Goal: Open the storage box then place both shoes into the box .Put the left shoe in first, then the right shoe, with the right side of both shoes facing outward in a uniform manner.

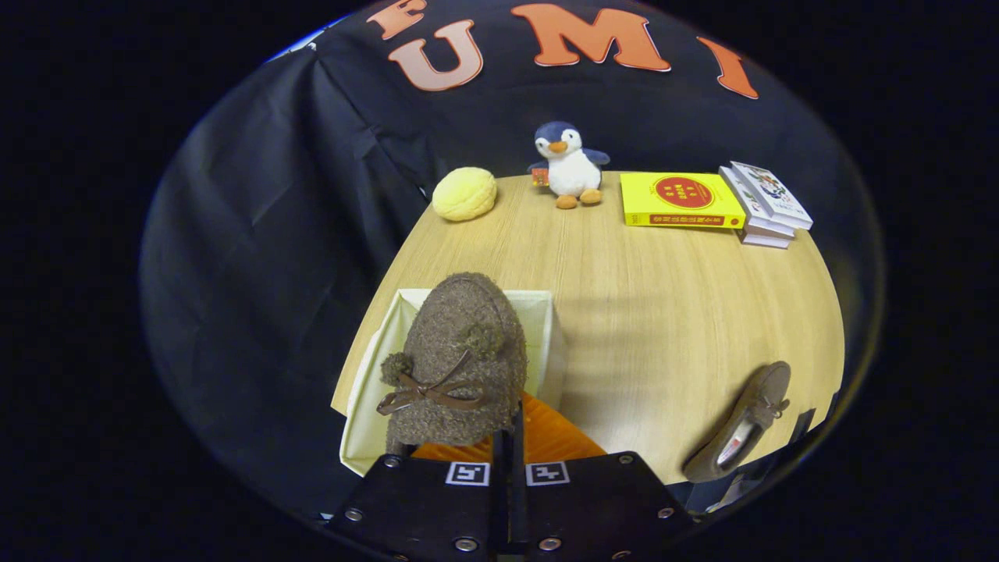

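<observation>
Hanging toe-forward over the open storage box (550, 336), a fuzzy brown shoe (460, 367) is held by the gripper (509, 437), whose fingers are pinched nearly together on its rim. An orange flap (558, 437) is seen beneath. The second shoe (741, 425) is lying on the table (663, 312), well apart.
</observation>
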